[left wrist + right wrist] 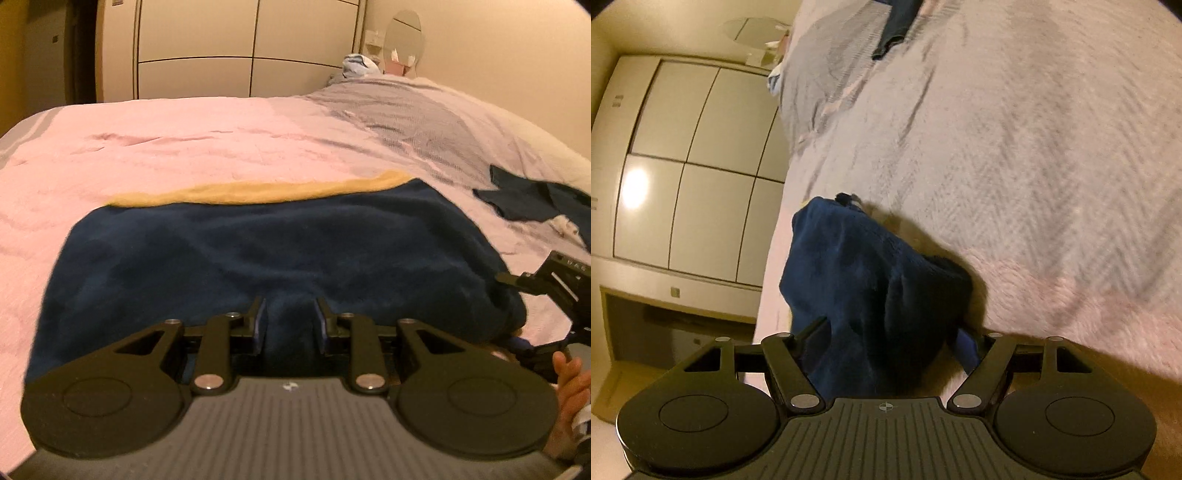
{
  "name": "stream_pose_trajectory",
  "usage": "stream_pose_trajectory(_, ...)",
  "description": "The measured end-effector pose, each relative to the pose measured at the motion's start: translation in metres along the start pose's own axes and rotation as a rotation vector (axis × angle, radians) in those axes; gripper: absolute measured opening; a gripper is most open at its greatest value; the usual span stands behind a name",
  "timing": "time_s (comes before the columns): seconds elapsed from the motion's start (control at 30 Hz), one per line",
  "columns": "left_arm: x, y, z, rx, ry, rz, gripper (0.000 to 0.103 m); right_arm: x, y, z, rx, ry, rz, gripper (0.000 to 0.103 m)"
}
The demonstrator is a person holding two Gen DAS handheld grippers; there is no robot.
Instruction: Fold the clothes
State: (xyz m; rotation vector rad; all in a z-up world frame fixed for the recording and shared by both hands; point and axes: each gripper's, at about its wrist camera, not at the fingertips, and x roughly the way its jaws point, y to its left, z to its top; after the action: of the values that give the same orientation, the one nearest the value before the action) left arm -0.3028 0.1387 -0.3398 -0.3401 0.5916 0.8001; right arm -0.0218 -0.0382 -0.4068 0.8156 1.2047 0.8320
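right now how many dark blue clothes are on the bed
2 clearly in view. A navy fleece garment with a yellow edge lies nearest, between the left tongs. A second dark garment lies farther right. Others may be hidden.
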Motion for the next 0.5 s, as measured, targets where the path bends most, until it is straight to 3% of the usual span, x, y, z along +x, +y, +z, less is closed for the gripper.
stream_pose_trajectory(0.13, 0.029, -0.005, -0.010, 0.030, 0.069, 0.018, 0.024, 0.012, -0.003, -0.004, -0.047, -0.008, 0.005, 0.072)
stream_pose_trajectory(0.27, 0.033, -0.005, -0.009, 0.026, 0.076, 0.010, 0.024, 0.021, -0.003, -0.004, -0.081, -0.012, 0.021, 0.072)
stream_pose_trajectory(0.5, -0.007, 0.042, 0.000, -0.187, 0.027, -0.014, 0.023, 0.021, -0.011, 0.000, -0.007, -0.040, 0.075, 0.072)
